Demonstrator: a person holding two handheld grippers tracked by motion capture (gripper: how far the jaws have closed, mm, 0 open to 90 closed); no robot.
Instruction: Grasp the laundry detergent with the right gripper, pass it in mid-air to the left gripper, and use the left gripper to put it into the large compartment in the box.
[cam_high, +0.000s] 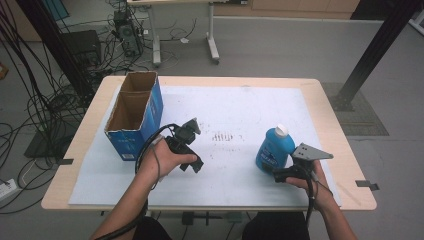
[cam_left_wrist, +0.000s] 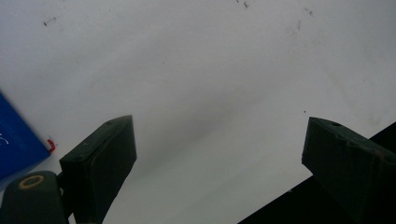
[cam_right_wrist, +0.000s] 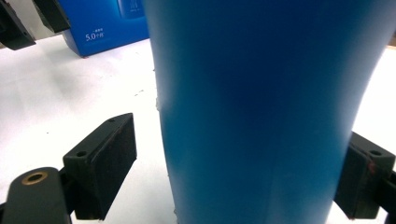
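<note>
Left gripper (cam_high: 192, 131): held at 8 o'clock, jaws wide apart, pointing toward 1 o'clock. Right gripper (cam_high: 278, 174): held at 4 o'clock, jaws parted, pointing toward 9 o'clock.

Two bare arms with two black hand tools

The person's arms have no sleeves on them. The left gripper (cam_high: 186, 146) is black and chunky, and a thick black cable runs from it in a loop and down along the left arm. The right gripper (cam_high: 280, 172) is black too, with a flat grey three-cornered plate on top that has small holes in it, and a thin black cable by the wrist. Up close, each jaw is a dark blocky pad with a little screw hole. A brass-coloured ring sits in the rounded black part at the near left.
</note>
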